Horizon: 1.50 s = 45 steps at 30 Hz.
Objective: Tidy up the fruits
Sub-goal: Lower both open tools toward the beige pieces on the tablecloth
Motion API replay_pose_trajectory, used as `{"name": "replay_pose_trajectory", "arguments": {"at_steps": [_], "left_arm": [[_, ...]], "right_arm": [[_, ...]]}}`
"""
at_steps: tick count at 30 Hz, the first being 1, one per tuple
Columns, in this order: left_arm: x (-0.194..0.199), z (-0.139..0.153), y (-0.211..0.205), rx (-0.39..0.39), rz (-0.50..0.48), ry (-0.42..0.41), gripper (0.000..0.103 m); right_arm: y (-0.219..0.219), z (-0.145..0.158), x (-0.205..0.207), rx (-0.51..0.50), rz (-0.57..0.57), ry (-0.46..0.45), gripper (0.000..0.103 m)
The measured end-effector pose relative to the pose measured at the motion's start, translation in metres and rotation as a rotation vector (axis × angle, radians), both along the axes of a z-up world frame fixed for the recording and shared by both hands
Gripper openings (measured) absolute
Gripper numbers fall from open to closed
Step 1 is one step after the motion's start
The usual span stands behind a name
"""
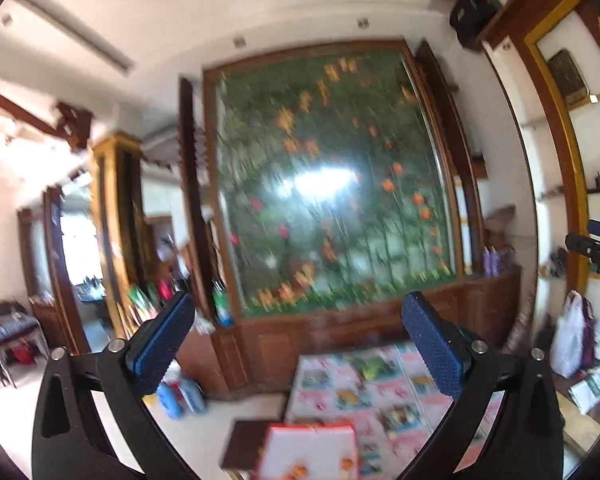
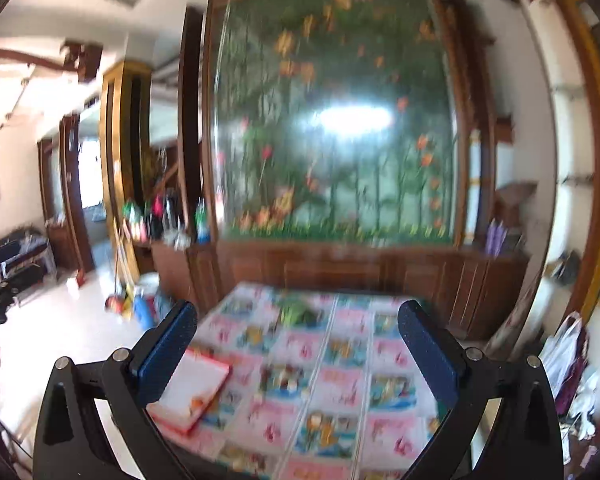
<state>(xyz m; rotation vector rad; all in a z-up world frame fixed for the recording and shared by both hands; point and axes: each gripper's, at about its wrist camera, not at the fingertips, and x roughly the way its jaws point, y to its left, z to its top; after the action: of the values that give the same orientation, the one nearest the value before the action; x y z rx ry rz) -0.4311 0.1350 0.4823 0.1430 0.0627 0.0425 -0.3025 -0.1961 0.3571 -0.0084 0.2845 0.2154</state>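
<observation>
Both tongs wide and empty, left tongs, right tongs; red-rimmed tray at lower left, blurry orange fruit likely light, bruisable, grip across its middle

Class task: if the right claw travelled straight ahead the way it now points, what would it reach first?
The right claw is open and aims over the patterned table cover toward the wooden cabinet. Probably the cabinet first, though blur leaves depth unclear.
</observation>
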Motion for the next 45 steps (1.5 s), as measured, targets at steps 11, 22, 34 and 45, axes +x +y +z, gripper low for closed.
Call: {"name": "replay_pose_trajectory", "arguments": {"at_steps": [11,22,34,45], "left_arm": [[0.22,-0.292,-0.03,-0.056,-0.125,0.541,0.103],[0.3,-0.419,-0.08,-0.022,-0.162,0.728,0.103],[0.363,-0.454,-0.114,-0.022,-0.118,0.835,0.103],[0.391,-0.474,-0.123,-0.036,-0.088,0.879,0.103]], "right_arm": [[-0.021,-0.248,0.161,0.014,0.057,0.519,0.053],[-0.011,-0.328,0.221,0.039,0.089,0.64,0.051],[-0.011,-0.348,0.239,0.048,0.13,0.647,0.051],[0.003,-0.354,0.258,-0.01,0.125,0.645,0.044]]}}
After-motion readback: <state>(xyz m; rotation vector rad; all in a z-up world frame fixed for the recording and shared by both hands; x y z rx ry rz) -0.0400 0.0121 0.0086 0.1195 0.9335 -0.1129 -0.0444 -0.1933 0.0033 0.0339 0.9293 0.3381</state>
